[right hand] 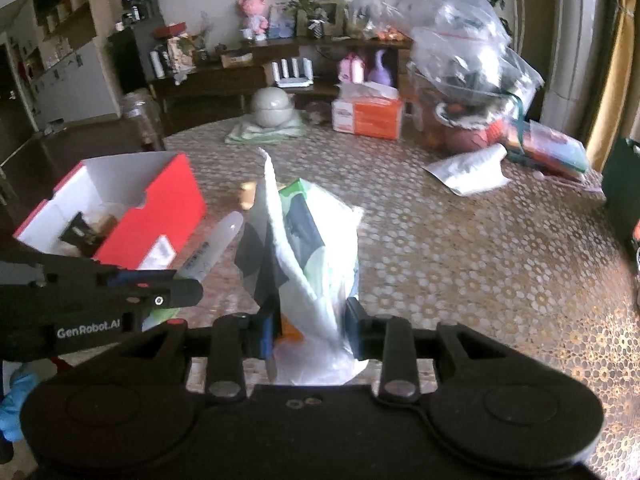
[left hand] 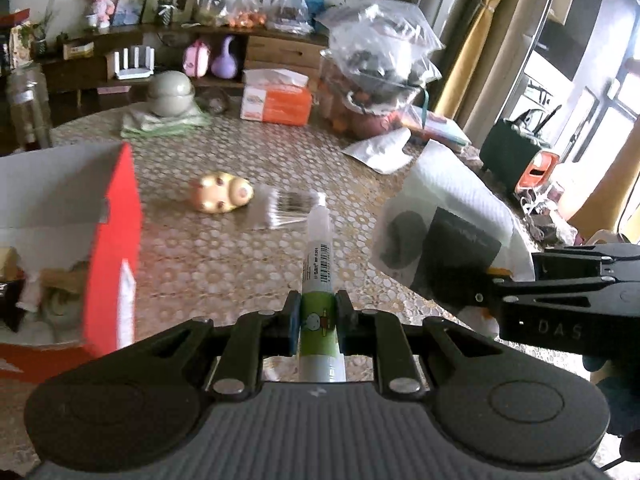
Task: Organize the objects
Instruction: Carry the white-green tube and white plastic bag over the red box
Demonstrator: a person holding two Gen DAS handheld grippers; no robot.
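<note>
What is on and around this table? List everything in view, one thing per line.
box: one, red outside and white inside, open, left on the table, small things inside
tube: one, white with a green label, held in the left gripper
bag: one, white plastic with dark packets inside, held in the right gripper
toy: one, yellow, mid table
swabs: one clear pack, beside the toy
tissue box: one, orange and white, far side
pot: one, grey, on a green cloth, far side
clear bags: a heap, far right
pouch: one, white, flat, before the heap
table: one, patterned gold cover
left gripper: black, fingers shut on the tube
right gripper: black, fingers shut on the bag
</note>
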